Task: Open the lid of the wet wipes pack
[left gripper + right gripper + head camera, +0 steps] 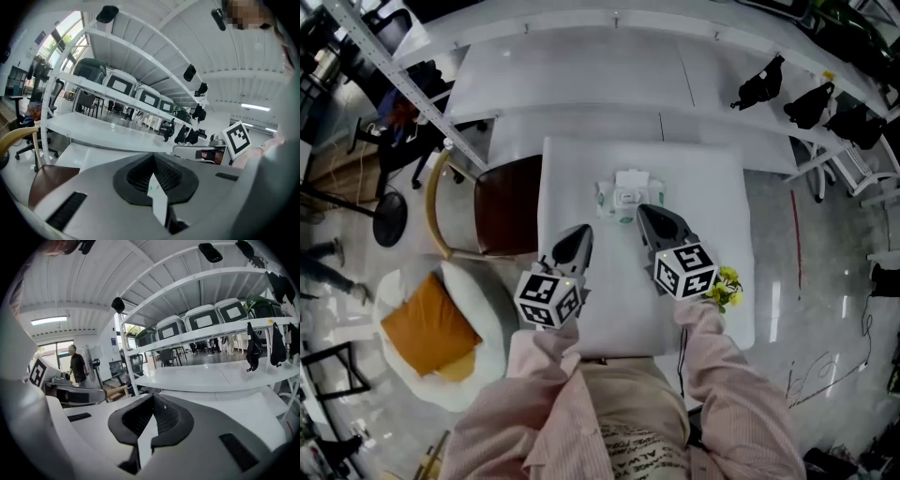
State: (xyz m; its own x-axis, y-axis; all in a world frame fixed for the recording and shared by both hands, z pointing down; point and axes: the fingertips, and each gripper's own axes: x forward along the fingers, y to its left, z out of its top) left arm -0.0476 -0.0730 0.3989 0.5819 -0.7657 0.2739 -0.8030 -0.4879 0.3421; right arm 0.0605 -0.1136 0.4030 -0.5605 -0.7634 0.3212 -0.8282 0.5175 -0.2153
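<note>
The wet wipes pack [625, 198], white with green print, lies at the far middle of the white table [712, 197]. Whether its lid is up is too small to tell. Both grippers hang above the table on the near side of the pack, touching nothing. My left gripper [578, 232] is to the pack's near left, and its jaws meet at the tips [152, 157] with nothing held. My right gripper [645, 212] is just short of the pack's near edge, its jaws [152, 397] shut and empty. Neither gripper view shows the pack clearly.
A brown chair [502, 211] stands against the table's left side. Yellow flowers [725, 287] lie at the table's near right edge. An orange cushion [427, 323] rests on a white seat at the left. White shelving [211, 376] runs behind; a person [77, 366] stands far off.
</note>
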